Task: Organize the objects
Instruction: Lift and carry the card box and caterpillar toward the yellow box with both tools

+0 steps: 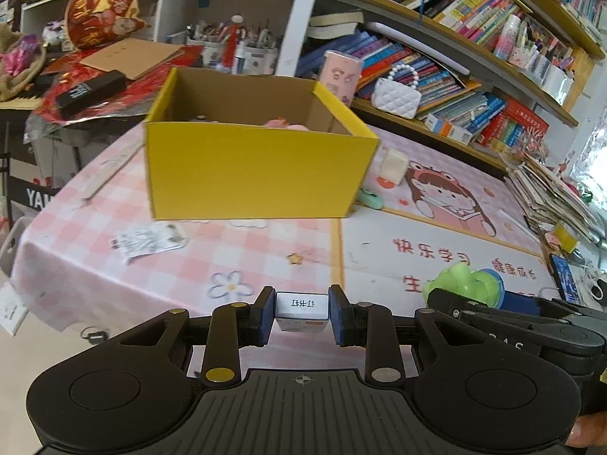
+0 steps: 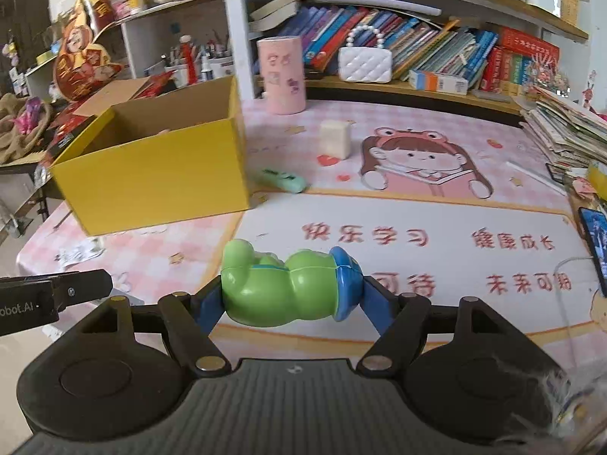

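Green toy (image 2: 284, 288), lying crosswise, blue end right

Child's study: bookshelves (image 2: 417, 49), cartoon deskmat (image 2: 417, 197).

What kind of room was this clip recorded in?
Probably a child's study corner at home: packed bookshelves, pen cups, and a desk with a pink cartoon learning mat.

"订书钉" upside down on small white box (image 1: 301, 310), "快乐学习" on desk mat (image 2: 436, 220) (red characters), "obot.ai" on left gripper's side (image 2: 22, 309)
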Demonstrator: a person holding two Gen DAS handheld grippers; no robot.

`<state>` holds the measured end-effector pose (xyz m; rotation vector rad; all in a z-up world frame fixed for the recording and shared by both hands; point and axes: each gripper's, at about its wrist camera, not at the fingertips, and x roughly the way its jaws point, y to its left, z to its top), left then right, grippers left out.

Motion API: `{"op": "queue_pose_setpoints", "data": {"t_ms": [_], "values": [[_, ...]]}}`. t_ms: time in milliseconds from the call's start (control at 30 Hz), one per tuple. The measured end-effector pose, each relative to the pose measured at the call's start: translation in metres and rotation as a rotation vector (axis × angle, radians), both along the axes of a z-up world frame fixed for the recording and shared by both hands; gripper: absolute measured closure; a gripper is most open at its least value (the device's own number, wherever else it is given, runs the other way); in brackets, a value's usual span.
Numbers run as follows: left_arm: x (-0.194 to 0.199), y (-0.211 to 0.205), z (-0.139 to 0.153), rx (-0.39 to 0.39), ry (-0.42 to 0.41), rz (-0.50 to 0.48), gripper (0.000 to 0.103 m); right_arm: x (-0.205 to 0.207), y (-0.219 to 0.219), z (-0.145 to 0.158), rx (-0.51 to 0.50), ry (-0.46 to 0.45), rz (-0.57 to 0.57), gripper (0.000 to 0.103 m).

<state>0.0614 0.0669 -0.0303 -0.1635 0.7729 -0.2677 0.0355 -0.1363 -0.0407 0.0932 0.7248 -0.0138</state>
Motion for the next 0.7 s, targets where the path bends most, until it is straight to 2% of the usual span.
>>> {"op": "queue_pose_setpoints", "data": {"t_ms": [300,700], "values": [[-0.014,0.034,0.004,-0.001,-0.02,0.044,0.075,-0.008,0.037,0.002,0.002,0.0,0.058,0.03],[-0.02,0.06,0.01,-0.018,-0.057,0.083,0.075,-0.006,0.069,0.007,-0.026,-0.012,0.115,0.03]]}}
